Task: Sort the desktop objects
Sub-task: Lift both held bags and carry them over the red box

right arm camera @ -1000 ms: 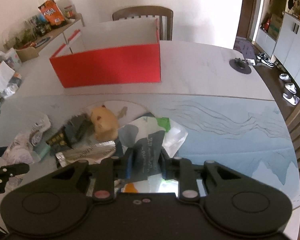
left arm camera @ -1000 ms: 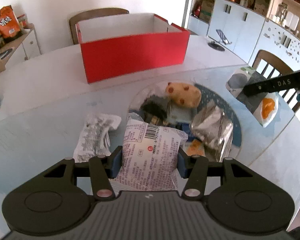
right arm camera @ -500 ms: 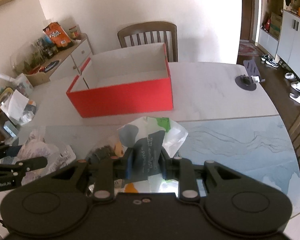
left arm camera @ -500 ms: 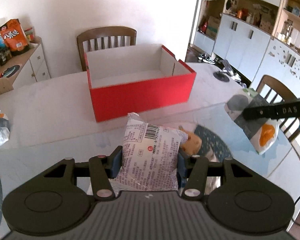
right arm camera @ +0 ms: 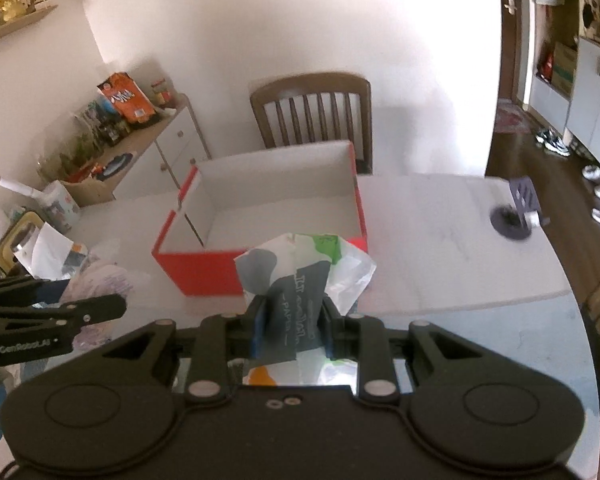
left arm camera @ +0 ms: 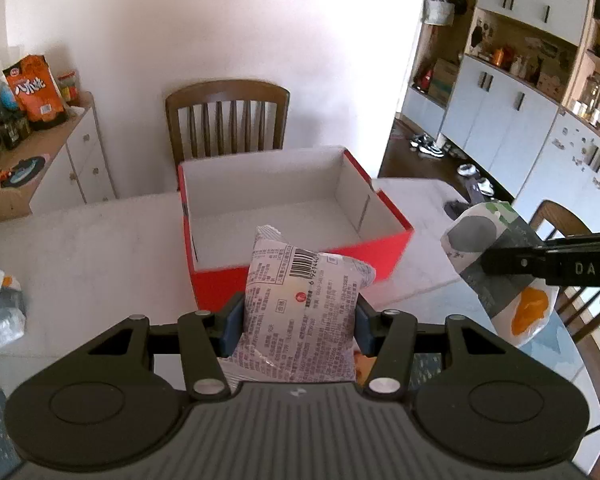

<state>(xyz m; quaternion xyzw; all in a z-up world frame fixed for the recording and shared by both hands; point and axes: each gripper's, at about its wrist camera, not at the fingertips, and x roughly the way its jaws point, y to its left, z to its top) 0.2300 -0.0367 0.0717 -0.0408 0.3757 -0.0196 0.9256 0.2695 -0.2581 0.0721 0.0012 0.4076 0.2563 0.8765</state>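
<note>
Grippers (left arm camera: 298, 326) (right arm camera: 292, 330) gripping snack packs (left arm camera: 300, 320); red box (left arm camera: 284, 220) ahead, chair (left arm camera: 228, 120) behind.

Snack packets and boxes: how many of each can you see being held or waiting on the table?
Snack packets held: 2, the white packet with a barcode in the left gripper and the grey, white and orange packet in the right gripper.
Red box: 1, nothing inside.
Total: 3.

Black tool (left arm camera: 300, 320), blue pads (left arm camera: 231, 326), silver screws
</note>
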